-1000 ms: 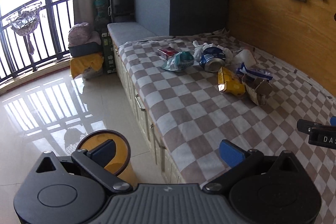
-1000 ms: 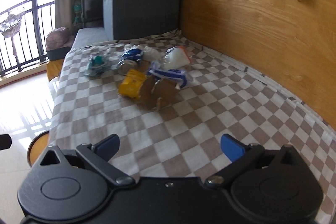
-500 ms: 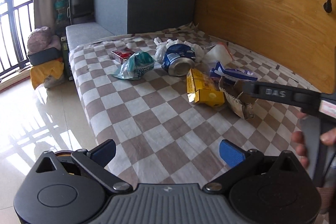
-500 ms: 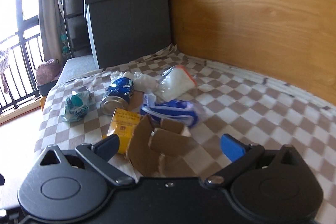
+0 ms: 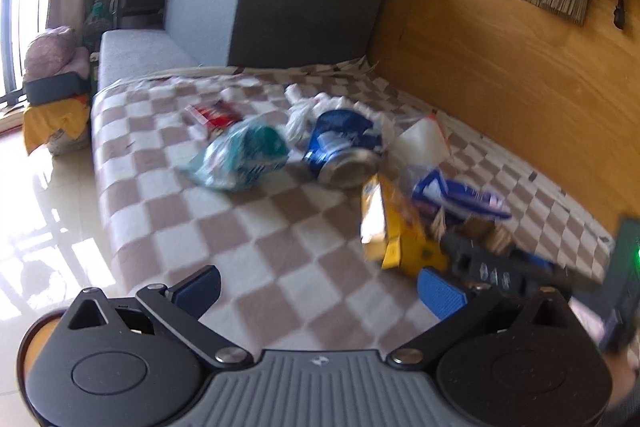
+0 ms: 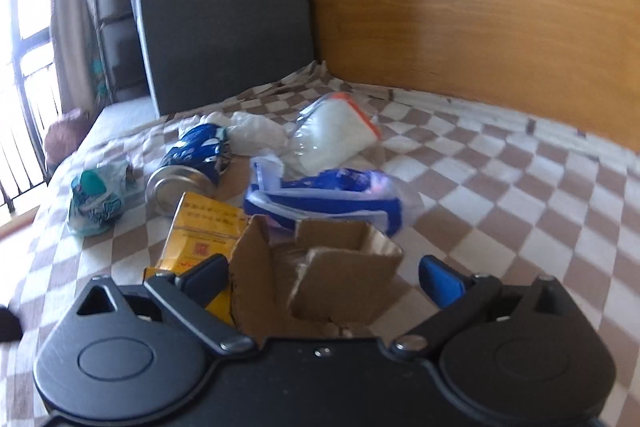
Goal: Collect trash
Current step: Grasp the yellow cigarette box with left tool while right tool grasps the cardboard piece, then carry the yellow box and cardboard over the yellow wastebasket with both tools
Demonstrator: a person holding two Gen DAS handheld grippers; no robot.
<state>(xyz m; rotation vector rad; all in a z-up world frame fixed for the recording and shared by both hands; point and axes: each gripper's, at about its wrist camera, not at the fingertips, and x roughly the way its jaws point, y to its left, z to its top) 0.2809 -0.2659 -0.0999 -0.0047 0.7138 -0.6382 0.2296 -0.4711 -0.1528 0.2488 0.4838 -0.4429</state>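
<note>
Now | right hand-held gripper (image 6: 322, 277): closing, astride cardboard box (image 6: 320, 275) | left hand-held gripper (image 5: 320, 291): wide, empty

Checkered bench cover (image 6: 500, 195) with can (image 6: 188, 167), yellow box (image 6: 200, 235), torn carton (image 6: 320, 267), seemingly plastic wrappers (image 6: 328, 139)

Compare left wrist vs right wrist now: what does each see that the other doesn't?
Left wrist only: the red flat packet, the round orange-lined bin on the glossy floor, and the right gripper's dark body from the side.

Right wrist only: the torn brown cardboard box standing between the right gripper's open jaws, which have just been closing.

Both: crushed blue can, yellow carton, teal plastic wrapper, checkered cloth.
</note>
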